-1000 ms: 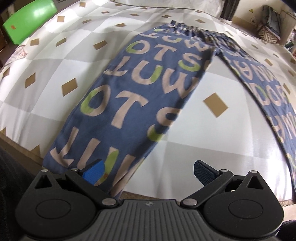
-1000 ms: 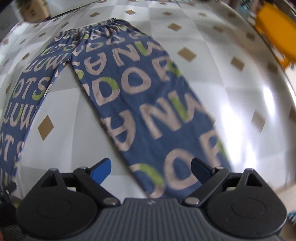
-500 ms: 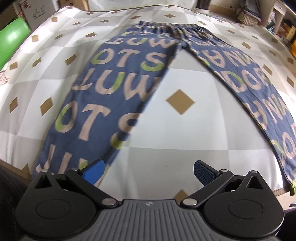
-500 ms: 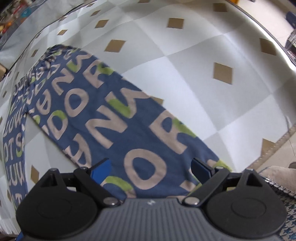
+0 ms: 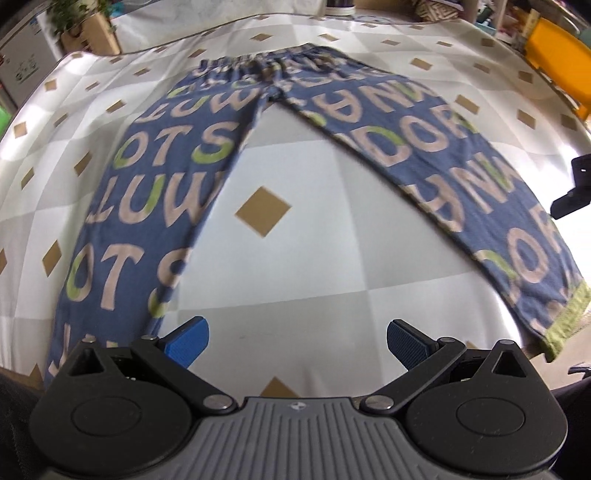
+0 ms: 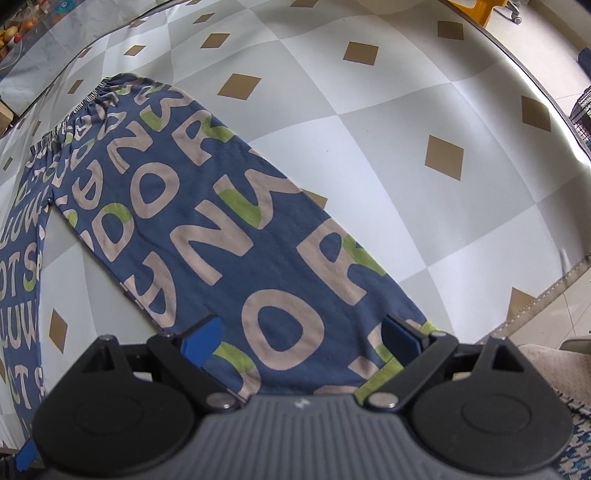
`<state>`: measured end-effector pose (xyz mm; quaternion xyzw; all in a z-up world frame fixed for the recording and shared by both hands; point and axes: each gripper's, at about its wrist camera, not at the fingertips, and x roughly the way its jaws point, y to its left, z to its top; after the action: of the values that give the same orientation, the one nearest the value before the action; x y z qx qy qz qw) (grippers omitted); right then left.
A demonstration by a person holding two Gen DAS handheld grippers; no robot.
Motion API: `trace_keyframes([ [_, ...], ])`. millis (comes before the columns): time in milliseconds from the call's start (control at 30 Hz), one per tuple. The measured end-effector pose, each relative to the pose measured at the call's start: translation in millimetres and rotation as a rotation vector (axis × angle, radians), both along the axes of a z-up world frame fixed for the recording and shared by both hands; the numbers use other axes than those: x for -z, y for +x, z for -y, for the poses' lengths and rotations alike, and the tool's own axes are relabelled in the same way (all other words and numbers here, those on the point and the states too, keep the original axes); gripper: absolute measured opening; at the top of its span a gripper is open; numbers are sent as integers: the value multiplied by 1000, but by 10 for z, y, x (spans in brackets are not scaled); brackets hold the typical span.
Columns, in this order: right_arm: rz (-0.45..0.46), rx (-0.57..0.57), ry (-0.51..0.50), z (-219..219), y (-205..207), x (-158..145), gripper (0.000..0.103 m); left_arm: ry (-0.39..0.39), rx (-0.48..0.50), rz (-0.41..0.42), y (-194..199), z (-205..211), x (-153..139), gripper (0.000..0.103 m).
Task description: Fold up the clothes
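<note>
Blue trousers (image 5: pixel 155 184) printed with large beige and green letters lie flat on the checked table cover, legs spread apart toward me and the waistband (image 5: pixel 258 62) at the far end. My left gripper (image 5: pixel 297 341) is open over the bare cover between the two legs, touching nothing. In the right wrist view my right gripper (image 6: pixel 303 341) is open just above the hem end of the right trouser leg (image 6: pixel 229 236), whose green cuff (image 6: pixel 380 376) shows by its right finger. A dark part of the right gripper (image 5: pixel 576 184) shows at the right edge of the left wrist view.
The white and grey table cover (image 5: pixel 332 236) with brown diamonds spreads wide around the trousers. Its near edge (image 6: pixel 546 295) runs close by the right leg's hem, with floor beyond. An orange chair (image 5: pixel 554 62) stands far right, a potted plant (image 5: pixel 85 26) far left.
My left gripper has swung rightward from the left leg's hem to the gap between the legs. My right gripper has moved to the right leg's hem. Both stayed open.
</note>
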<state>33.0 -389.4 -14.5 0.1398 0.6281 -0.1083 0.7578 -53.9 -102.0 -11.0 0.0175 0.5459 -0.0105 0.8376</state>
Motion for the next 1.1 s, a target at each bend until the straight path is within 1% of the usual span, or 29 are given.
trace_keyframes([
  [233, 8, 2, -38, 8, 3, -44, 93, -23, 10, 26, 85, 114, -211, 103],
  [467, 9, 31, -81, 78, 11, -74, 93, -34, 13, 53, 169, 208, -400, 103],
  [633, 7, 82, -113, 192, 0, -71, 93, -38, 33, 46, 122, 305, -448, 103],
  [800, 15, 143, -137, 316, -29, -87, 93, -35, 62, 61, 31, 378, -520, 103],
  [967, 22, 192, -144, 404, -66, -113, 93, -40, 66, 77, -27, 380, -608, 103],
  [1100, 34, 215, -171, 440, -82, -141, 93, -54, 62, 87, -71, 368, -680, 103],
])
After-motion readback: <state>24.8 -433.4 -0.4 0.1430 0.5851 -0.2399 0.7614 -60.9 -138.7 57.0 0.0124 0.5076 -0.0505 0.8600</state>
